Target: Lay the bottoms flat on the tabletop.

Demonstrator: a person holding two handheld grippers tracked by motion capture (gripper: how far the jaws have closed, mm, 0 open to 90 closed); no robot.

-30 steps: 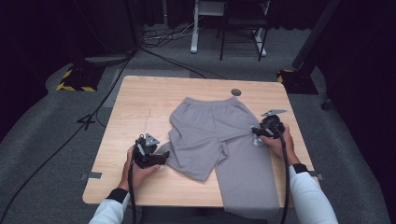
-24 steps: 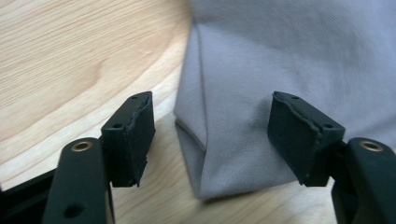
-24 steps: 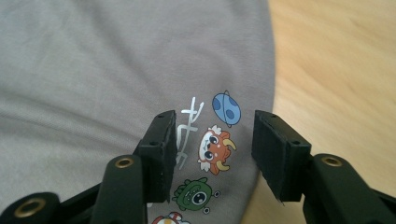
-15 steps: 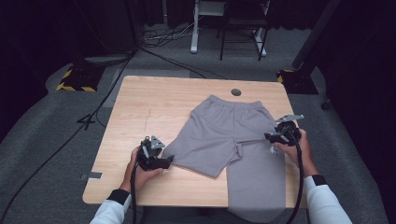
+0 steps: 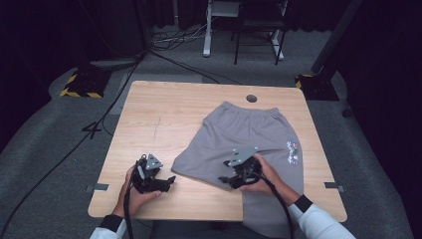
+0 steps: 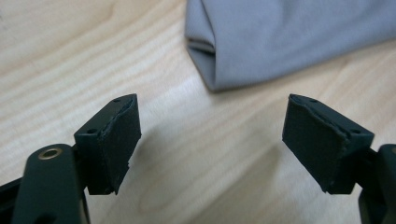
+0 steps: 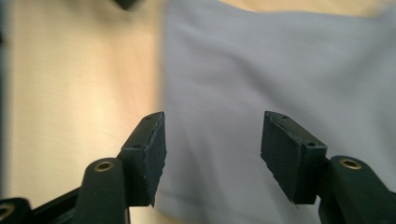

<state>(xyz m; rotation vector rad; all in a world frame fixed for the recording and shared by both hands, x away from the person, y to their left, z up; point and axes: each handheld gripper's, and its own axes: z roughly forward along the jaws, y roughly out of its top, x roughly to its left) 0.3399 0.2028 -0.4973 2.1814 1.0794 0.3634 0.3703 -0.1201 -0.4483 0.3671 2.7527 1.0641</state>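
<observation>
Grey shorts [image 5: 249, 137] on wooden table [image 5: 164, 114], right gripper [image 5: 230, 179] above them

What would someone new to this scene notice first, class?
The grey shorts lie spread on the right half of the wooden table, one leg hanging over the near edge. The right gripper hovers over the shorts with jaws open, while the left gripper rests on bare wood beside the other leg's hem, jaws open and empty.
</observation>
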